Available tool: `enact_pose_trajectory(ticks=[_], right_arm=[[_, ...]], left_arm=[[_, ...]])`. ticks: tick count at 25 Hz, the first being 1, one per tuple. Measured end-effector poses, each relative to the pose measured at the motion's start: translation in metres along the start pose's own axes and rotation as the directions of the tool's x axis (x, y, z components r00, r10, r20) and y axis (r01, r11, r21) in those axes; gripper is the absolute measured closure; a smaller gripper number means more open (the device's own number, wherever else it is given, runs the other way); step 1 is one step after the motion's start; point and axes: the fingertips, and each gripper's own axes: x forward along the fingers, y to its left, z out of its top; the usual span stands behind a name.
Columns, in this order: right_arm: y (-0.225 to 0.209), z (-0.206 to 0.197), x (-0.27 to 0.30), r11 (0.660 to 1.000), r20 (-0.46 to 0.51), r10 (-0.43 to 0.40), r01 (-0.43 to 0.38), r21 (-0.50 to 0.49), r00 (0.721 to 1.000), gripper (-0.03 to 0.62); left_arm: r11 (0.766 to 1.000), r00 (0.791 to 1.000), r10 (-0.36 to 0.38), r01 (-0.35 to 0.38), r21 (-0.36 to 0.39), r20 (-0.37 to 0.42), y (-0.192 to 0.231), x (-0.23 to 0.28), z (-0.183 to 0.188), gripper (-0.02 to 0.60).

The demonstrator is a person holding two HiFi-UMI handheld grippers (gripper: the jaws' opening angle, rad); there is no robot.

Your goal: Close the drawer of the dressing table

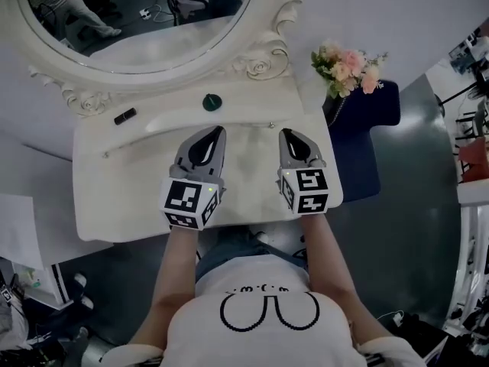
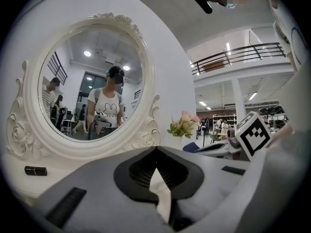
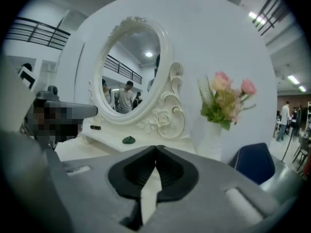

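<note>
While both my left gripper (image 1: 216, 131) and right gripper (image 1: 286, 133) hover clenched and empty over the dressing table (image 1: 114, 197), its drawer is hidden, likely beneath the front edge; pushing blind or one-sided could skew and jam it

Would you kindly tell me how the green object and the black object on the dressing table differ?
The green object is round and low; the black object is a slim oblong bar. The green object sits below the mirror's middle; the black object lies further left, near the frame's carved corner. Both are small and dark, resting apart on the white dressing table.
</note>
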Motion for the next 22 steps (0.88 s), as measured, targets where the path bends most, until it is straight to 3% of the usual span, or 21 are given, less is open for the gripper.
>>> enact_pose_trajectory(ticks=[13,22], right_arm=[[0.008,0.095,-0.074,0.991,0.248,0.013,0.021,-0.135,0.969,0.595],[0.001,0.14,-0.111,0.981,0.358,-0.003,0.071,-0.179,0.934,0.595]], left_arm=[[0.996,0.989,0.004,-0.017,0.088,0.148,-0.014,-0.019,0.066,0.583],[0.981,0.963,-0.039,-0.014,0.194,0.265,-0.033,-0.024,0.126,0.584]])
